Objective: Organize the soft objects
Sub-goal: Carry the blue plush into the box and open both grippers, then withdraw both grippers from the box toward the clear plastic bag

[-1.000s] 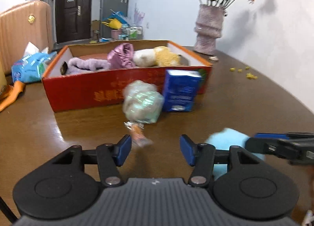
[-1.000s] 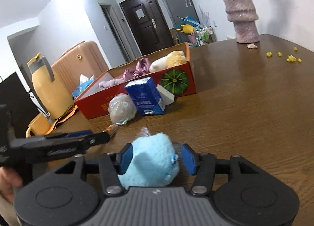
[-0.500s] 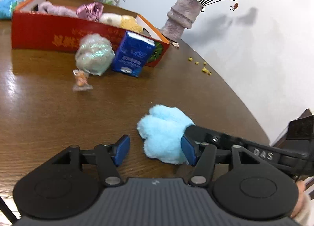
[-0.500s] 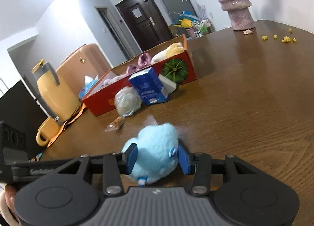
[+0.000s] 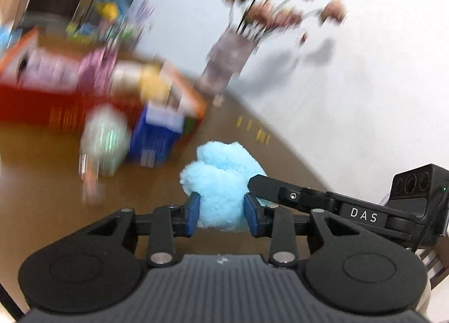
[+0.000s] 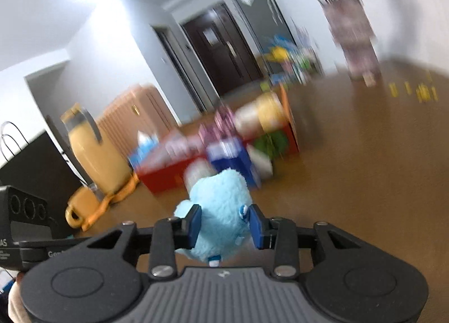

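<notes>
A fluffy light-blue plush toy (image 5: 221, 171) sits between the blue pads of both grippers, lifted a little off the brown table (image 5: 42, 182). My left gripper (image 5: 221, 212) has its jaws closing, with the pads pressing into the toy's sides. My right gripper (image 6: 224, 223) is also closing on the same plush toy (image 6: 221, 196), squeezing it from the other side. One right-gripper finger (image 5: 266, 182) reaches in from the right in the left wrist view. Beyond, a red box (image 5: 28, 106) holds several soft items. Both views are motion-blurred.
A blue carton (image 5: 154, 137) and a crinkly pale bag (image 5: 103, 137) stand in front of the red box (image 6: 162, 179). A vase of flowers (image 5: 224, 64) stands at the table's far edge by the wall. A yellow jug (image 6: 92, 151) and mug (image 6: 78, 207) sit left.
My left gripper swung right from the pale bag to the blue plush toy and closed on it. The right jaws narrowed on the toy. Both rose, lifting it.
</notes>
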A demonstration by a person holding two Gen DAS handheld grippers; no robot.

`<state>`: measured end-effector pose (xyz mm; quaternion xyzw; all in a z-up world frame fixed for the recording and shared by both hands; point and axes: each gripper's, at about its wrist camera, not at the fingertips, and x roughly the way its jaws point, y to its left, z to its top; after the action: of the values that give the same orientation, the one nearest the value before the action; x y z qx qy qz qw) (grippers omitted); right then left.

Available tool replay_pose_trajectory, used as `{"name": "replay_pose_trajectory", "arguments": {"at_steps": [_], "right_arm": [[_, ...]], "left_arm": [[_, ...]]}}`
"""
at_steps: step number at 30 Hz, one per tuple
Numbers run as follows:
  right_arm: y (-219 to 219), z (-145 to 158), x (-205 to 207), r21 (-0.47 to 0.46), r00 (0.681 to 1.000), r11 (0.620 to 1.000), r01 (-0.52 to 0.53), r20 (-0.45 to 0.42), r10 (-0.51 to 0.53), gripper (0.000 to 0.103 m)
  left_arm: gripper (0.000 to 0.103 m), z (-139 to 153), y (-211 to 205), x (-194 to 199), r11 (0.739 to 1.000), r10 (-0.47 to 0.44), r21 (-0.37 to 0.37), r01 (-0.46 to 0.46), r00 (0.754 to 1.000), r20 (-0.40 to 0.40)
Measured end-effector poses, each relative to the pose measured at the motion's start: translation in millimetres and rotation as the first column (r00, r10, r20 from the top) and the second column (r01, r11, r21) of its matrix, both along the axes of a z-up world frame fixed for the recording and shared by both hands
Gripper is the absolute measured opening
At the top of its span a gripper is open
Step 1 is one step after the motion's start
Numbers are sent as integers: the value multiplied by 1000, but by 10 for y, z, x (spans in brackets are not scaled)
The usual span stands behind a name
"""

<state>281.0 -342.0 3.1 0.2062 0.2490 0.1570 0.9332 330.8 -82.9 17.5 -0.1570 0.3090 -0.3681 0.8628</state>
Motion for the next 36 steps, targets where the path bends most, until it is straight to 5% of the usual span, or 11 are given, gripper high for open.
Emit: {"name": "replay_pose_trajectory", "arguments": {"at_steps": [6, 10, 14, 18, 21, 27, 31, 34, 36], "right_arm": [[24, 589, 980, -64, 994, 998, -27, 100, 33, 35], [11, 533, 1800, -79, 1000, 997, -11, 0, 11, 35], [24, 322, 2231, -139, 996, 990, 2, -85, -14, 36], [133, 113, 2392, -291, 990, 957, 20, -129, -59, 38], [171, 131, 2279, -367, 994, 929, 45, -81, -80, 39], [132, 602, 1975, -400, 997, 913, 83, 40, -72, 46], [46, 937, 1681, -365, 996, 928, 72, 72, -49, 53], [99, 1080, 1422, -394, 991, 914, 96, 121, -52, 74], [168, 1150, 1174, -415, 980, 901, 130, 189, -55, 84]], "left_arm": [[34, 459, 8, 949, 998, 61, -18, -60, 997, 46], [34, 285, -103, 1711, 998, 64, 19, -63, 996, -56], [33, -27, -239, 2039, 997, 43, 64, -37, 994, -96], [34, -244, -332, 2130, 993, 30, 119, -17, 994, -102], [37, -277, -373, 2124, 990, 25, 140, -11, 995, -101], [46, 191, -80, 1828, 983, 92, 159, -96, 995, 33], [56, 618, 187, 1373, 944, 193, 230, -238, 960, 201], [67, 827, 344, 915, 877, 281, 282, -388, 893, 352], [90, 913, 440, 640, 838, 347, 261, -480, 837, 424]]}}
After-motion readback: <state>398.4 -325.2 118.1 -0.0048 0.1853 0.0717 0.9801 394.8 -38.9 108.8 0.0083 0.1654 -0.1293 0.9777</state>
